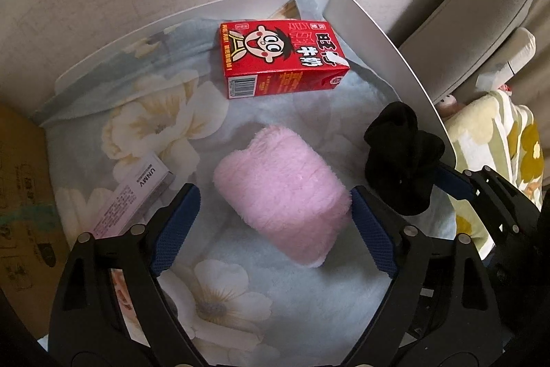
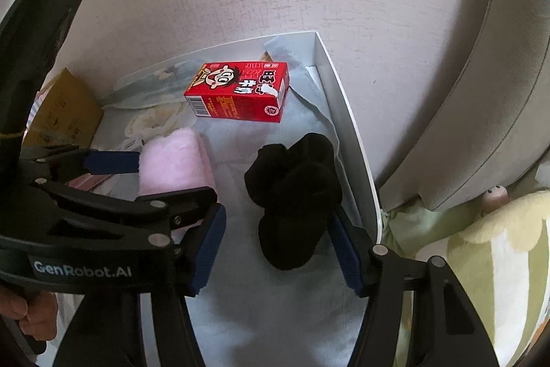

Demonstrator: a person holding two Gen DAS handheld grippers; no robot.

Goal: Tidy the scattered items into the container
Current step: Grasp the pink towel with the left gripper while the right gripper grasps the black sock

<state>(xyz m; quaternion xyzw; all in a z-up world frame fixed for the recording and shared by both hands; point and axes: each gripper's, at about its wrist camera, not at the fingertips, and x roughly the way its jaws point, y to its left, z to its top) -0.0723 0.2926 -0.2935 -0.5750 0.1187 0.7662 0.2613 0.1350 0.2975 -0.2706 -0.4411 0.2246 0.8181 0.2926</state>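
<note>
Container [image 1: 388,33]: a shallow white tray with thin, smooth walls, lined with a fleecy pale-blue blanket [image 1: 144,112] printed with cream flowers. Inside lie a glossy red milk carton [image 1: 282,57], rectangular and flat on its side, a plush pink towel roll [image 1: 278,191], and a soft, crumpled black sock [image 2: 295,195] near the right wall. Left tongs [image 1: 271,226] point steeply down, jaws spread on either side of the towel roll; the right pad is at the roll's end, the left pad apart from it. Right tongs [image 2: 282,243], also angled down, stand partly spread astride the sock; whether their blue ribbed pads press it cannot be told. A slim lettered pink box [image 1: 137,195] lies beside the left tongs.
</note>
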